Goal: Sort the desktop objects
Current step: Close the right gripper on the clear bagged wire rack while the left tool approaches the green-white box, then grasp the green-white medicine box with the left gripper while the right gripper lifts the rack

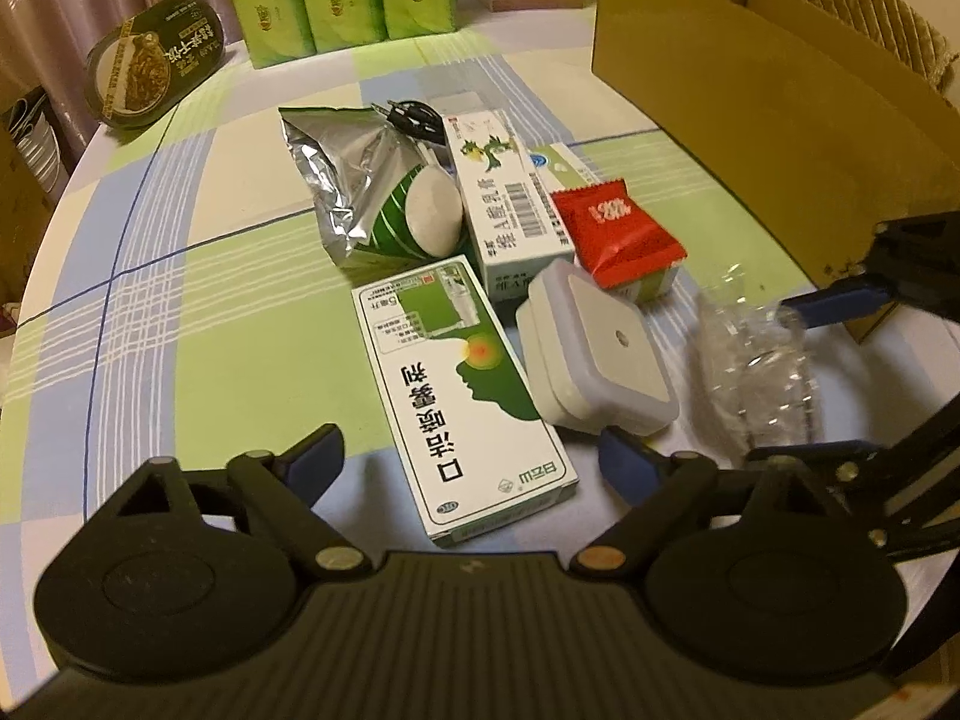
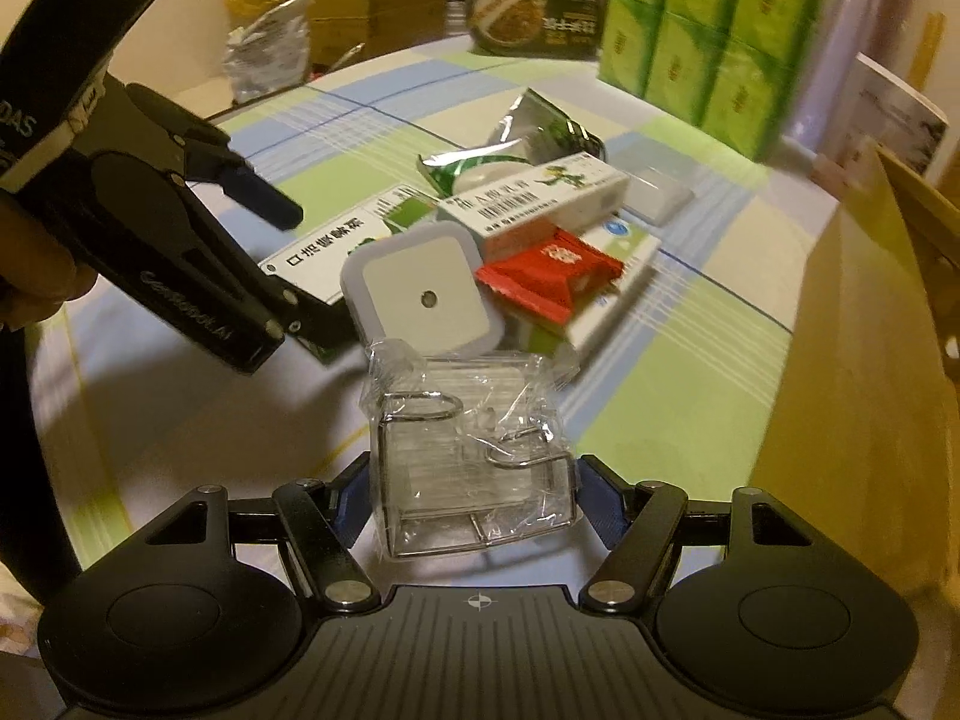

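Sorting items on the round checked-cloth desk (image 1: 180, 312), beside the brown cardboard box (image 1: 750, 90).
Left tool (image 1: 474, 462) is spread astride the green-and-white carton (image 1: 462, 402). Right tool (image 2: 474, 495) pinches the clear plastic-wrapped wire rack (image 2: 474, 468), near the white square night-light (image 2: 423, 294).

Cardboard box (image 1: 750, 78) blocking right; left tablecloth (image 1: 180, 300) free
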`<action>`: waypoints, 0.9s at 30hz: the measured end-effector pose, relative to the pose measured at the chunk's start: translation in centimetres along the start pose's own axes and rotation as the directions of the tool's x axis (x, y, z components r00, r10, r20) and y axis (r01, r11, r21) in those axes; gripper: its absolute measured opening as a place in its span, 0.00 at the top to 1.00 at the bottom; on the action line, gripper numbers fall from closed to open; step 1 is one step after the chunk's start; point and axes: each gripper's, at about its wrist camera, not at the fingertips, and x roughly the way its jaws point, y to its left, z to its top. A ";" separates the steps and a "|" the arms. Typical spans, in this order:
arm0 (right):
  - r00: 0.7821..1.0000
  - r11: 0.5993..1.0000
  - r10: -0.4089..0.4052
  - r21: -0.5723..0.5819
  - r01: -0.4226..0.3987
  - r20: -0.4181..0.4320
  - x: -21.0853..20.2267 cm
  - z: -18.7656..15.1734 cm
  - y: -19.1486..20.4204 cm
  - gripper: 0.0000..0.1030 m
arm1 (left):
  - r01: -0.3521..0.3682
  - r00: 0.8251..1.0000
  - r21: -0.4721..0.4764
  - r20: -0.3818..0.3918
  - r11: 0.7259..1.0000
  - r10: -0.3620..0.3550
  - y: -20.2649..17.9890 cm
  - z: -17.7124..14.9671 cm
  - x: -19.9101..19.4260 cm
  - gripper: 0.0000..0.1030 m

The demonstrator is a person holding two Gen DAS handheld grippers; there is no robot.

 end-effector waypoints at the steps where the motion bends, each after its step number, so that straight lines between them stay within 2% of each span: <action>1: 1.000 1.000 -0.005 0.010 0.005 0.000 -0.2 -0.1 0.0 0.34 | 0.001 1.000 -0.009 -0.007 1.000 -0.001 0.1 0.0 0.1 0.38; 3: 1.000 1.000 -0.013 0.028 0.013 -0.002 -0.4 -0.4 0.1 0.34 | 0.008 1.000 -0.033 -0.015 0.999 -0.008 0.4 -0.1 0.0 0.46; 6: 1.000 0.999 -0.018 0.048 0.019 -0.011 -0.8 -0.8 0.4 0.34 | -0.017 1.000 -0.025 -0.014 1.000 0.017 0.2 -0.3 -0.9 0.50; 17: 0.998 0.994 -0.031 0.104 0.036 -0.050 -3.5 -2.4 2.0 0.34 | -0.001 0.996 -0.032 -0.084 0.999 -0.002 -3.3 -4.1 -5.4 0.50; 22: 0.998 0.992 -0.031 0.118 0.037 -0.054 -4.0 -3.0 2.3 0.34 | -0.023 0.998 -0.025 -0.065 0.999 0.021 -3.8 -4.5 -6.1 0.35; 27: 0.998 0.989 -0.035 0.140 0.041 -0.047 -3.8 -3.3 2.0 0.34 | -0.055 0.997 -0.030 -0.058 0.998 0.053 -3.4 -3.6 -4.8 0.34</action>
